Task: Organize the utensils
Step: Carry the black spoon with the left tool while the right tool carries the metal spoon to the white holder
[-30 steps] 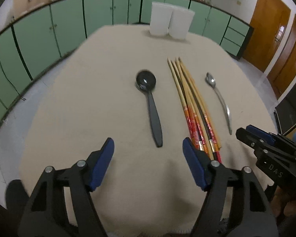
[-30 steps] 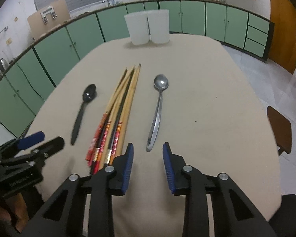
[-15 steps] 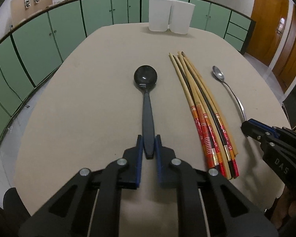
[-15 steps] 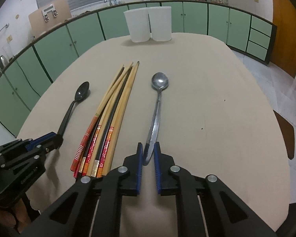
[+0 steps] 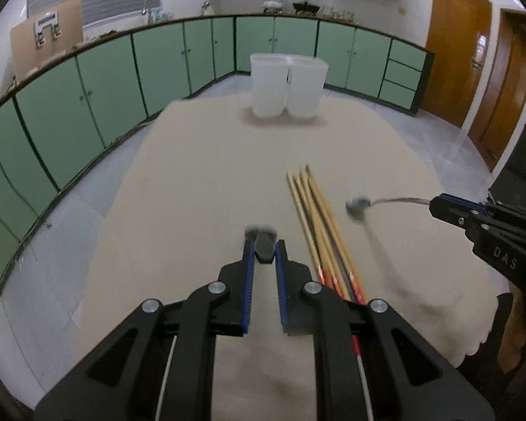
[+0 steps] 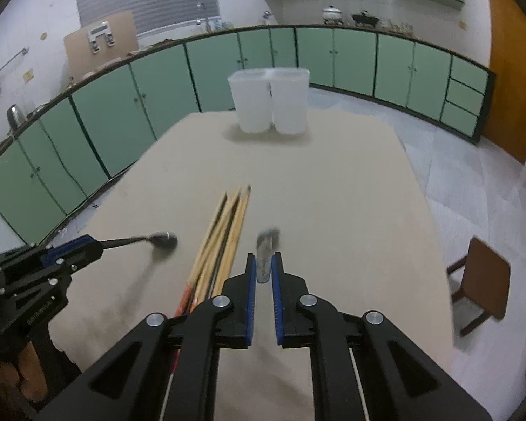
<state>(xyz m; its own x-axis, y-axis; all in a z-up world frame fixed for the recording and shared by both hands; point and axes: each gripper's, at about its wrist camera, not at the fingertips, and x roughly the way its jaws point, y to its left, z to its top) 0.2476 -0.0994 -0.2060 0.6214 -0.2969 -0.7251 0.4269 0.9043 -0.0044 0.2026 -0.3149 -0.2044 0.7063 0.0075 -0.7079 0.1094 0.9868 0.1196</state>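
My left gripper [image 5: 264, 251] is shut on the black spoon [image 5: 263, 244] and holds it above the table, pointing forward; the spoon also shows in the right wrist view [image 6: 140, 241]. My right gripper [image 6: 264, 268] is shut on the metal spoon [image 6: 265, 249], also lifted; it shows in the left wrist view [image 5: 378, 203]. A bundle of chopsticks [image 5: 319, 224] lies on the beige table [image 5: 210, 182] between the two grippers. Two white containers [image 5: 287, 86] stand side by side at the table's far end.
Green cabinets [image 5: 87, 105] ring the room beyond the table. A brown stool [image 6: 480, 280] stands to the right of the table. Wooden doors [image 5: 473, 70] are at the far right.
Both grippers closed on their spoons' handles, then lifted them off the table. The views now look up toward the white containers.
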